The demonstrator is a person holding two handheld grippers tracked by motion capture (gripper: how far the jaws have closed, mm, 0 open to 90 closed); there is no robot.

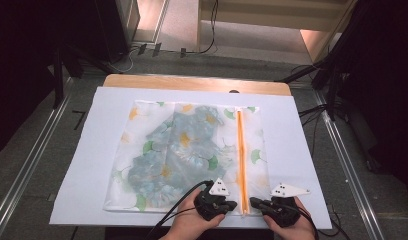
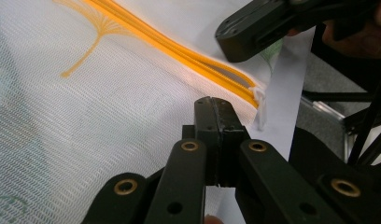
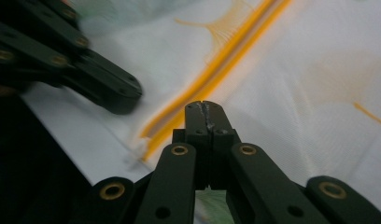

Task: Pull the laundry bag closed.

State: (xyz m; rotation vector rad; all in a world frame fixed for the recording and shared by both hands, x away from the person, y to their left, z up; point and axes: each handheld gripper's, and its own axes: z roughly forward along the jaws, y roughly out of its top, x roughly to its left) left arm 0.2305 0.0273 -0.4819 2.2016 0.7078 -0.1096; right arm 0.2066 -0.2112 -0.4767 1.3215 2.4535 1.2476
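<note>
Though zipped, mesh bag [image 1: 157, 150] with blue-grey garment [image 1: 179, 150].

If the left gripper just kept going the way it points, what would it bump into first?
Probably the orange zipper of the mesh laundry bag, just ahead of the left gripper; depth is hard to judge.

Both claws, left claw [image 1: 231, 205] and right claw [image 1: 256, 202], flank the mesh bag's [image 1: 157, 150] orange zipper [image 1: 240, 155].

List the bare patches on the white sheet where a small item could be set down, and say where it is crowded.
Free: the strips of white sheet left and right of the mesh bag. Crowded: the near edge, where both tongs, left and right, flank the orange zipper.
</note>
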